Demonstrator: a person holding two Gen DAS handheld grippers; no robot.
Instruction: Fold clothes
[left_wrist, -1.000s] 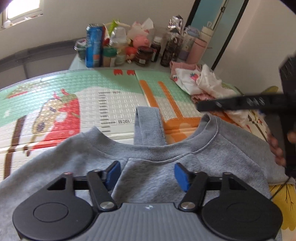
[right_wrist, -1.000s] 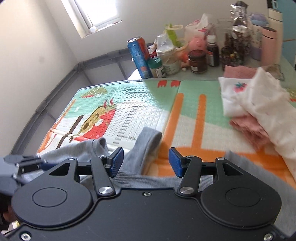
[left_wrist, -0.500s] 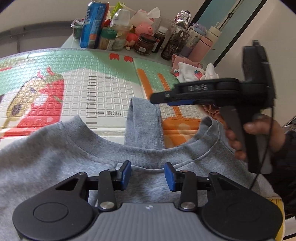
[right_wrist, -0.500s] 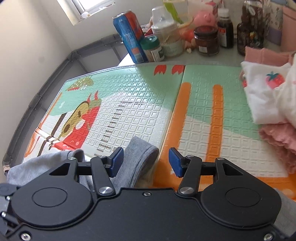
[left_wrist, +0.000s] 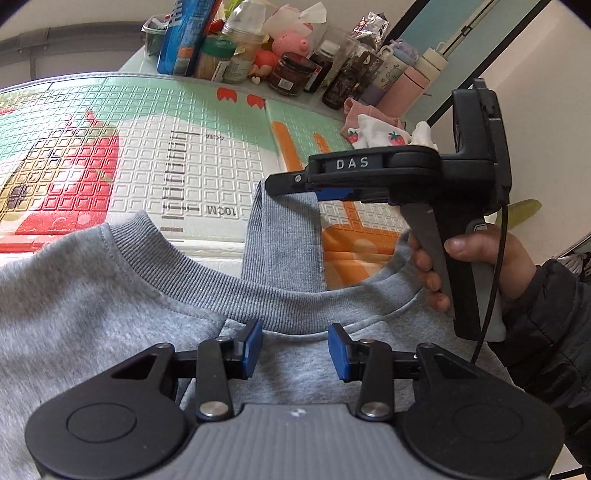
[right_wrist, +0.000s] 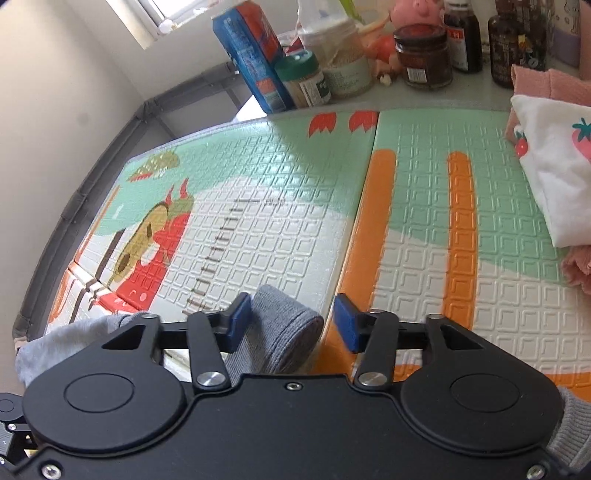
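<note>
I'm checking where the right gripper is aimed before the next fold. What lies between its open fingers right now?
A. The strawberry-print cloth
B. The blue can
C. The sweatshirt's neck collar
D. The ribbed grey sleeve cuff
D: in the right wrist view the right gripper is open with the ribbed grey sleeve cuff lying between its blue pads, and the left wrist view shows it poised over that cuff.

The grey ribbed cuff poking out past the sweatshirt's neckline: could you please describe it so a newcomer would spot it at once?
Start at the colourful play mat, with the grey sweatshirt spread at its near side. The cuff sticks out beyond the collar onto the mat's orange stripes, below the open right gripper. It alone is a narrow ribbed band; the white strawberry-print garment lies further right.
</note>
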